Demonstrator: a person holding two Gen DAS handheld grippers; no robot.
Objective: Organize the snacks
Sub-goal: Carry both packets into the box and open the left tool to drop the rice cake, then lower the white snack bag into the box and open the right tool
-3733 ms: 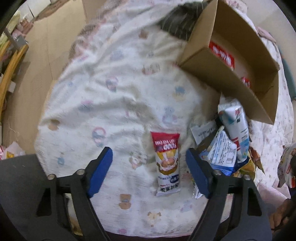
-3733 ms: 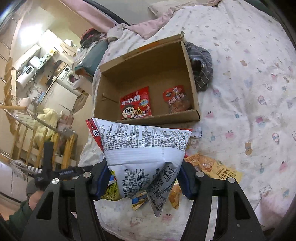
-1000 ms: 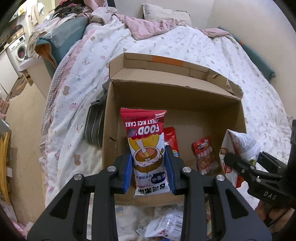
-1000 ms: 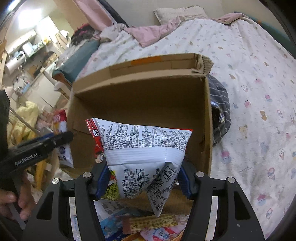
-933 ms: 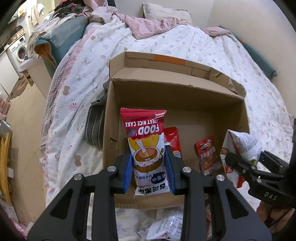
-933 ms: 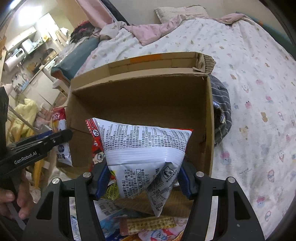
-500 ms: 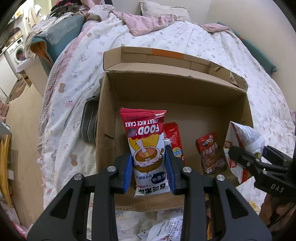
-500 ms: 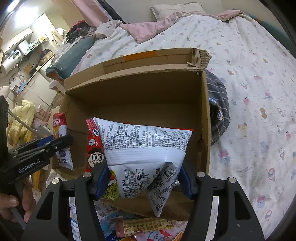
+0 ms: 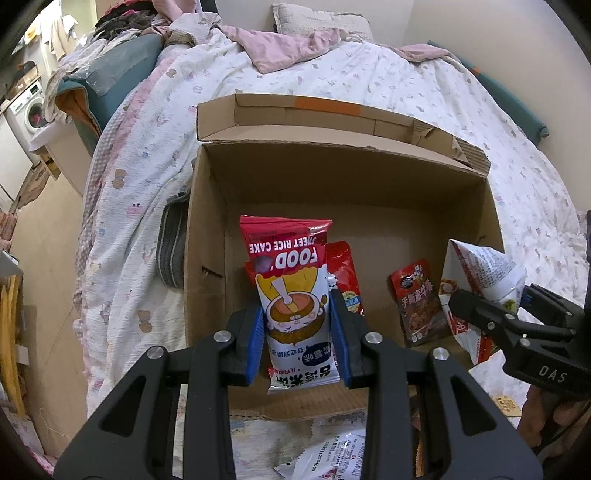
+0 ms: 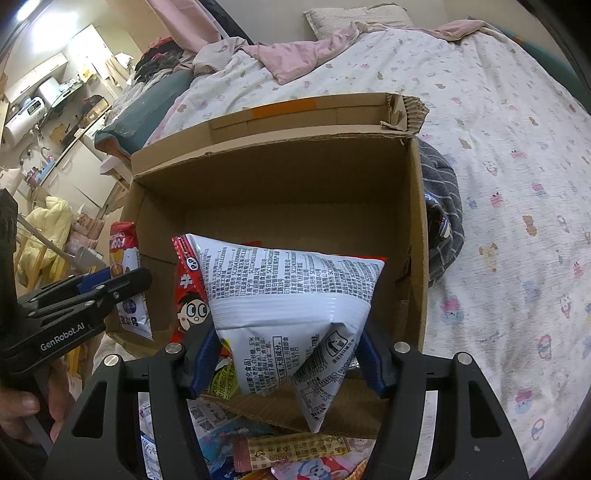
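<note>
Nearest you, your left gripper (image 9: 298, 339) is clamped on a rice cake pack (image 9: 293, 306), a flat glossy pouch, red at its far end and white with a cartoon bowl at the near end, its print upside down to you. The blue pads press its two long edges. It hangs over the near left part of the box (image 9: 207, 236).

Your right gripper (image 10: 286, 349) is clamped on a puffed white bag (image 10: 291, 295), pillow-shaped and covered with small black print, with a pointed corner drooping below the pads. It hangs over the near right part of the box.

Below both grippers, just outside the box's near wall, loose packets (image 10: 288, 448) lie heaped on the bed (image 10: 517, 184): a checked tan bar, white and pale blue wrappers, some crumpled.

The box is plain brown corrugated cardboard, open at the top, with a torn far flap and a strip of orange tape. On its floor lie two flat pouches: a red packet (image 9: 345, 277) with a cartoon face, partly hidden behind the rice cake pack, and a dark red packet (image 9: 419, 304) to its right, apart from it. The far half of the floor is bare card.

A grey striped cloth (image 10: 441, 218) is bunched against the box's side wall. The bed beneath has a soft white cover printed with small cartoon figures, and beyond the box lie a rumpled pink blanket (image 9: 295, 48) and a pillow (image 9: 317, 16).
</note>
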